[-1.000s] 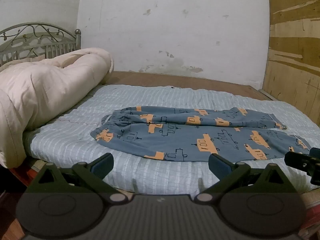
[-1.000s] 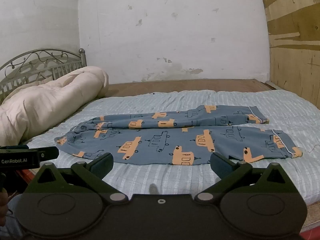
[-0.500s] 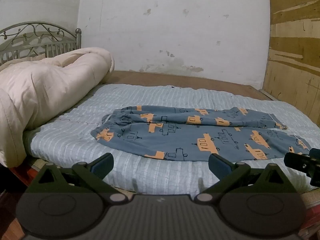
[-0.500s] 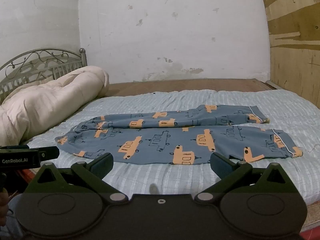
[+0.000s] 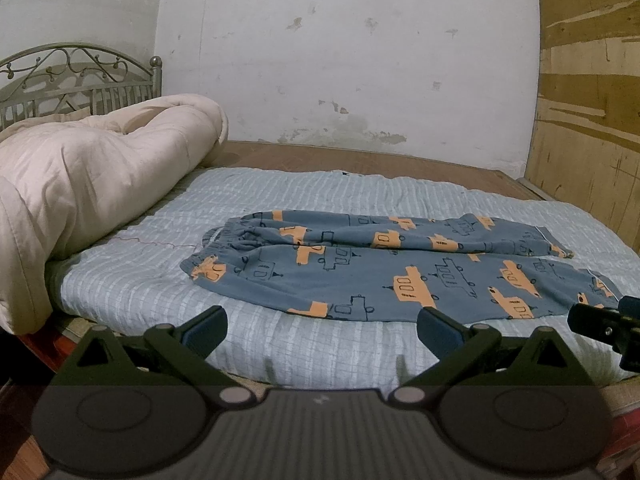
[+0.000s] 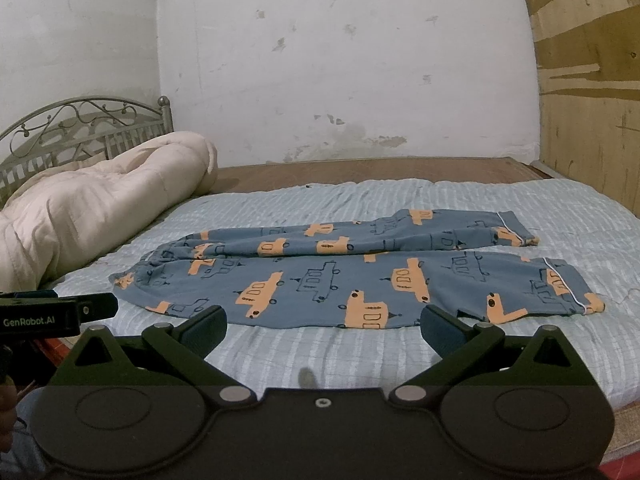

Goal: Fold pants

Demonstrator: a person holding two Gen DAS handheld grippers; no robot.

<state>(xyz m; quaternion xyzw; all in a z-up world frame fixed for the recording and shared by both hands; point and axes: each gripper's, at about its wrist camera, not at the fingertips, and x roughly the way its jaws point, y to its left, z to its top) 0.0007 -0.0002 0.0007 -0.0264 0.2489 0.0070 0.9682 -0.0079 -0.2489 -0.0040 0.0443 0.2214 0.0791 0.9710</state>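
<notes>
Pants (image 5: 400,268) lie flat on the bed (image 5: 280,344), spread lengthwise along its near edge, both legs side by side with the cuffs toward the bed's right end and the waistband toward the quilt (image 5: 92,184) bunched at the left end. I see blue cloth printed with orange vehicles, the far leg slightly rumpled against the near one. My left claw (image 5: 322,326) hangs released just off the near edge, facing the waist half, its fingers (image 5: 204,326) wide apart and touching nothing. My right claw (image 6: 322,326) is likewise spread and empty, short of the near leg, facing the middle of the pants (image 6: 352,276). From the right view the left unit shows at the left border, near the waistband; from the left view the right unit pokes in at the right border, near the cuffs.
</notes>
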